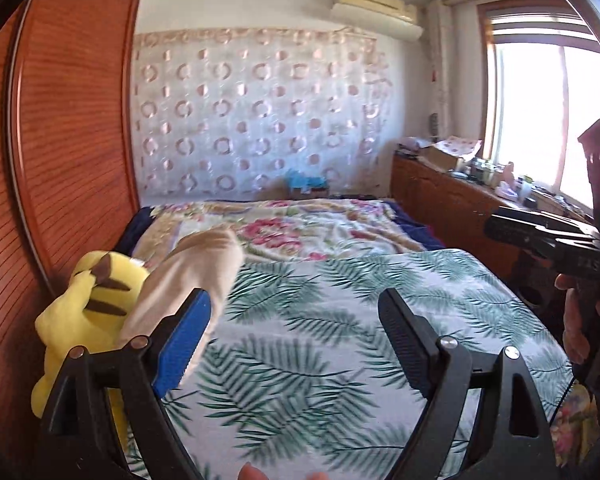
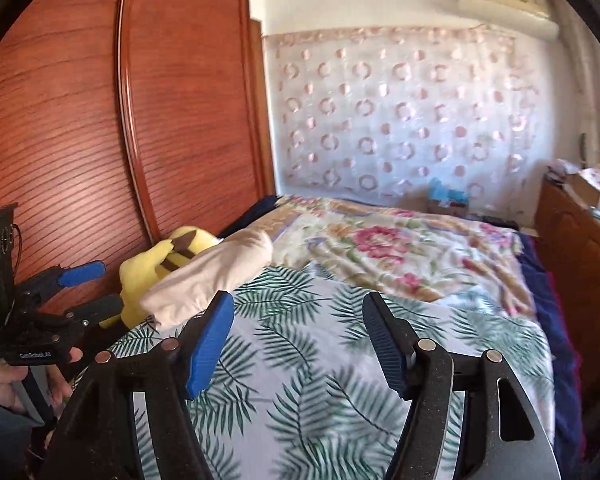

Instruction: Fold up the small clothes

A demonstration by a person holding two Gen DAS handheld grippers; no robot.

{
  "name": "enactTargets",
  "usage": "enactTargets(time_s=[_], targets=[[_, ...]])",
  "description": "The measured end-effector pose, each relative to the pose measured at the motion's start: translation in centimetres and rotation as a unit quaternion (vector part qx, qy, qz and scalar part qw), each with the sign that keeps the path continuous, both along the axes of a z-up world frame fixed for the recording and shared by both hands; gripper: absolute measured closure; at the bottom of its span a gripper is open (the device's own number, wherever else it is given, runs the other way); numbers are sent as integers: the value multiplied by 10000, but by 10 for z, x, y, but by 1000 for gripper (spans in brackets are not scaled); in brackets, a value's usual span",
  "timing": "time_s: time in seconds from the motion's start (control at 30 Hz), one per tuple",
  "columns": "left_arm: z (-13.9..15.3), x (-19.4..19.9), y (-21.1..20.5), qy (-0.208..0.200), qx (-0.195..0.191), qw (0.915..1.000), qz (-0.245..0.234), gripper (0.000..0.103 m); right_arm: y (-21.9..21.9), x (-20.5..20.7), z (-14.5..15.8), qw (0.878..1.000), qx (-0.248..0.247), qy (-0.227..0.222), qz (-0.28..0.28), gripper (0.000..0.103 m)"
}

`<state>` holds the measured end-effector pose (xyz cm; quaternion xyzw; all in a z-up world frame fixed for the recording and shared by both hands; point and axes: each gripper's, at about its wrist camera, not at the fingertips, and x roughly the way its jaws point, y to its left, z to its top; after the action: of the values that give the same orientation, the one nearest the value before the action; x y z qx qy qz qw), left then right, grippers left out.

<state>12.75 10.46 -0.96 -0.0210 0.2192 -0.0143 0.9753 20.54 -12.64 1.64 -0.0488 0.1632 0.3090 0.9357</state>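
A folded cream garment [image 1: 188, 276] lies on the left side of the bed, against a yellow plush toy; it also shows in the right wrist view [image 2: 216, 274]. My left gripper [image 1: 296, 312] is open and empty, its left finger just in front of the garment. My right gripper [image 2: 298, 316] is open and empty above the palm-leaf sheet [image 2: 320, 380], right of the garment. The left gripper also shows at the left edge of the right wrist view [image 2: 88, 288], the right gripper at the right edge of the left wrist view [image 1: 548, 236].
A yellow plush toy [image 1: 84, 300] leans on the wooden wardrobe [image 1: 68, 120] at the left. A floral blanket [image 1: 300, 228] covers the far bed. A cluttered wooden cabinet [image 1: 452, 196] stands under the window at the right.
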Motion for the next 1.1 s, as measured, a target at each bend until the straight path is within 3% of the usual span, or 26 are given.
enactTargets(time_s=[0.3,0.43,0.8,1.1], targets=[[24,-24,-51,-149,266,9995,44,17,-30,-88,8,9967,183,-371,-700,33],[29,-35,-64,-232,324,9990,177,17,-31,-115,4,9945,295,-455,-896,24],[33,-42,-74,-263,199,9995,19,17,-15,-160,-9,9897,341,-571,-1264,24],[32,-42,-76,-255,204,9995,26,17,-11,-166,-13,9888,348,-571,-1332,24]])
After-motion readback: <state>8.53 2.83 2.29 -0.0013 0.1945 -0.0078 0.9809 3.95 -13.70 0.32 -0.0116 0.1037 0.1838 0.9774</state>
